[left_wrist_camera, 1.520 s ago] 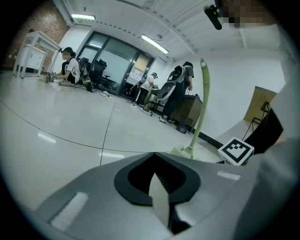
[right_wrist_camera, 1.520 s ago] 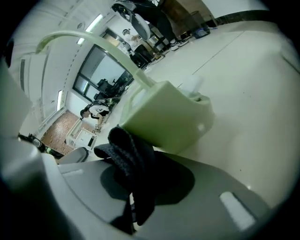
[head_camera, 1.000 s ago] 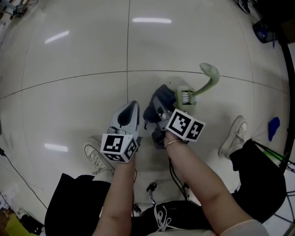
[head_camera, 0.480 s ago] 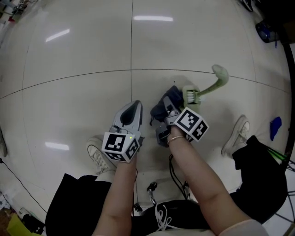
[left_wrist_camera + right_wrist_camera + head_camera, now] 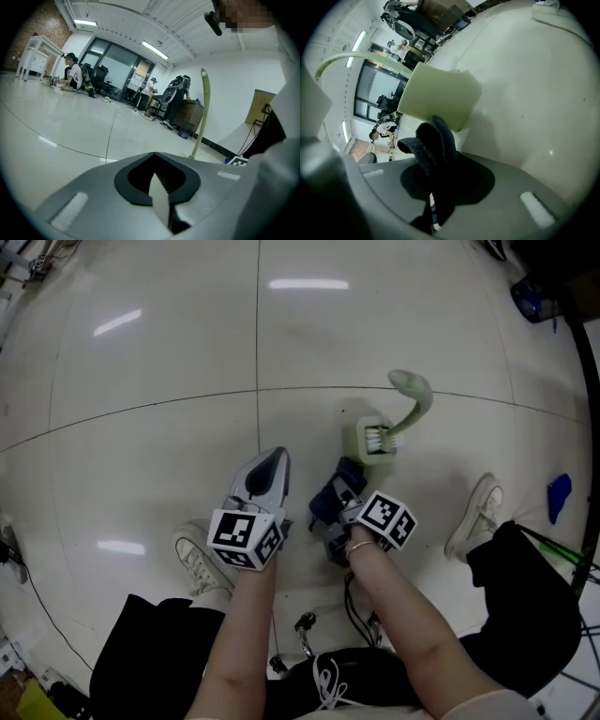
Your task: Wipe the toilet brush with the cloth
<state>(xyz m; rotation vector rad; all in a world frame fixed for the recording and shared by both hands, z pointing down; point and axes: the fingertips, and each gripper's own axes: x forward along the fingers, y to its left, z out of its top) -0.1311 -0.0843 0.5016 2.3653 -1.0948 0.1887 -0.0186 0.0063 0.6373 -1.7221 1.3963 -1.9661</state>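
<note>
A pale green toilet brush (image 5: 409,401) stands in its square green holder (image 5: 373,442) on the white tiled floor; its curved handle rises to the right. My right gripper (image 5: 343,505) hangs just short of the holder, shut on a dark blue cloth (image 5: 333,495). In the right gripper view the cloth (image 5: 435,146) bunches out of the shut jaws, with the holder (image 5: 439,96) close behind it and not touching. My left gripper (image 5: 271,461) hovers to the left, shut and holding nothing. In the left gripper view the brush handle (image 5: 204,112) stands upright beyond the jaws.
The person's white shoes (image 5: 198,561) (image 5: 476,514) rest on the floor beside both arms. A blue object (image 5: 557,498) lies at the right, dark gear (image 5: 532,298) at top right, and cables (image 5: 352,607) hang below. Seated people (image 5: 73,76) and desks stand far back.
My right gripper has drawn the cloth back from the brush and holder, toward the person. The brush handle has swung from leaning right to more upright. The left gripper has barely moved.
</note>
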